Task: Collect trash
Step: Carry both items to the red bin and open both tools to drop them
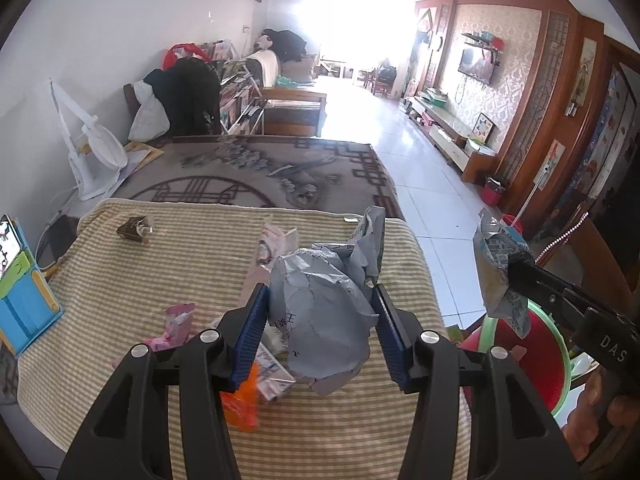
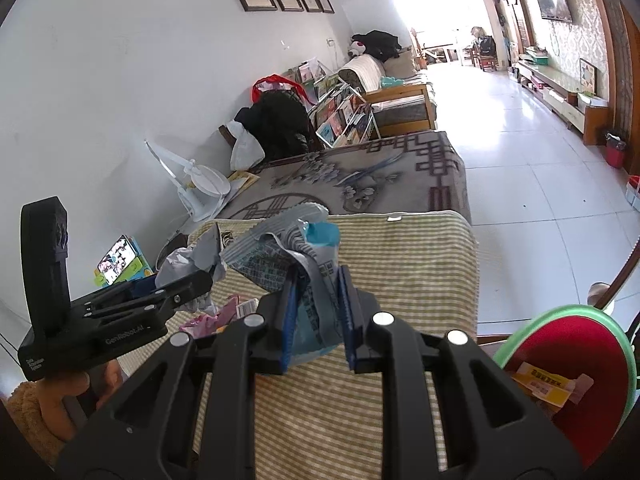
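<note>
My left gripper is shut on a crumpled grey paper ball and holds it above the striped cloth. It also shows in the right wrist view at the left. My right gripper is shut on a silver and blue snack wrapper. In the left wrist view this wrapper hangs over the red bin with the green rim. More trash lies on the cloth: a pink wrapper, an orange packet, a white carton and a small brown box.
The red bin stands right of the table and holds yellow packaging. A phone on a blue stand sits at the cloth's left edge. A white fan lies beyond it. Tiled floor runs to the right.
</note>
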`<state>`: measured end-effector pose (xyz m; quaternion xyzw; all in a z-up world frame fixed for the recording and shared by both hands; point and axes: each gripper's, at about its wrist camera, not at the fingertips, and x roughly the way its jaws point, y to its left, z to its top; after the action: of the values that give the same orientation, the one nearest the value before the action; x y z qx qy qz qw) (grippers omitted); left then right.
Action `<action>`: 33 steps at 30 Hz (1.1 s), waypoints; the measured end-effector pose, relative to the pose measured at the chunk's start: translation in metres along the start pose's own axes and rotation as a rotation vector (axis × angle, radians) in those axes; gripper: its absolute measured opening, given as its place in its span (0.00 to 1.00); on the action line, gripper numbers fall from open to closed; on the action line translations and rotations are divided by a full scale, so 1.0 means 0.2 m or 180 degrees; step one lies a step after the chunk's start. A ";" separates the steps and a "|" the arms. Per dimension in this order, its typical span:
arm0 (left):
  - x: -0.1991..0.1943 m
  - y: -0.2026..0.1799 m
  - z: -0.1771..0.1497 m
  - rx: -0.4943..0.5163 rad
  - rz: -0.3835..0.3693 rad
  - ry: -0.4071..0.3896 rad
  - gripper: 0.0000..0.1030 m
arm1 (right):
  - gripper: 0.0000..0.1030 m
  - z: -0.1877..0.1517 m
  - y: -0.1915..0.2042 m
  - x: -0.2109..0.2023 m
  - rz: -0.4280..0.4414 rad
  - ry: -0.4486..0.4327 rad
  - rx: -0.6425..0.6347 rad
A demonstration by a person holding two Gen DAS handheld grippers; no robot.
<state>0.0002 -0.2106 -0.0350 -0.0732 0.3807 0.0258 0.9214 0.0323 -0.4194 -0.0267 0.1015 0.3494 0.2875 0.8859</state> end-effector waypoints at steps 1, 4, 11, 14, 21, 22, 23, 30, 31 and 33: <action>0.00 -0.02 0.00 0.0006 -0.0007 -0.0003 0.48 | 0.19 0.00 -0.02 -0.02 -0.0004 -0.0006 0.0011; -0.01 -0.08 -0.01 0.0039 -0.0020 -0.0010 0.48 | 0.19 0.00 -0.06 -0.05 -0.0019 -0.0032 0.0043; -0.01 -0.21 -0.02 0.0101 -0.0077 -0.0001 0.48 | 0.19 -0.03 -0.19 -0.14 -0.0089 -0.0090 0.0140; 0.00 -0.27 -0.02 0.0144 -0.0121 0.0010 0.48 | 0.19 -0.03 -0.23 -0.18 -0.0131 -0.0103 0.0180; 0.07 -0.45 -0.03 0.0291 -0.0316 0.0116 0.48 | 0.19 -0.06 -0.40 -0.28 -0.0366 -0.0157 0.0349; 0.08 -0.49 -0.03 0.0325 -0.0370 0.0144 0.48 | 0.19 -0.08 -0.45 -0.30 -0.0437 -0.0159 0.0405; 0.09 -0.52 -0.03 0.0351 -0.0408 0.0163 0.48 | 0.19 -0.09 -0.48 -0.31 -0.0483 -0.0158 0.0448; 0.21 -0.78 -0.09 0.0632 -0.0842 0.0416 0.48 | 0.19 -0.24 -0.76 -0.43 -0.0919 -0.0067 0.0844; 0.24 -0.83 -0.10 0.0678 -0.0930 0.0482 0.48 | 0.19 -0.27 -0.79 -0.45 -0.1014 -0.0025 0.0915; 0.27 -0.91 -0.13 0.0754 -0.1053 0.0595 0.48 | 0.19 -0.31 -0.85 -0.47 -0.1158 0.0044 0.1017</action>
<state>0.0399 -0.3941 -0.0708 -0.0280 0.4476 -0.1774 0.8760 0.0086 -0.6135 -0.0841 0.1738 0.4090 0.0650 0.8934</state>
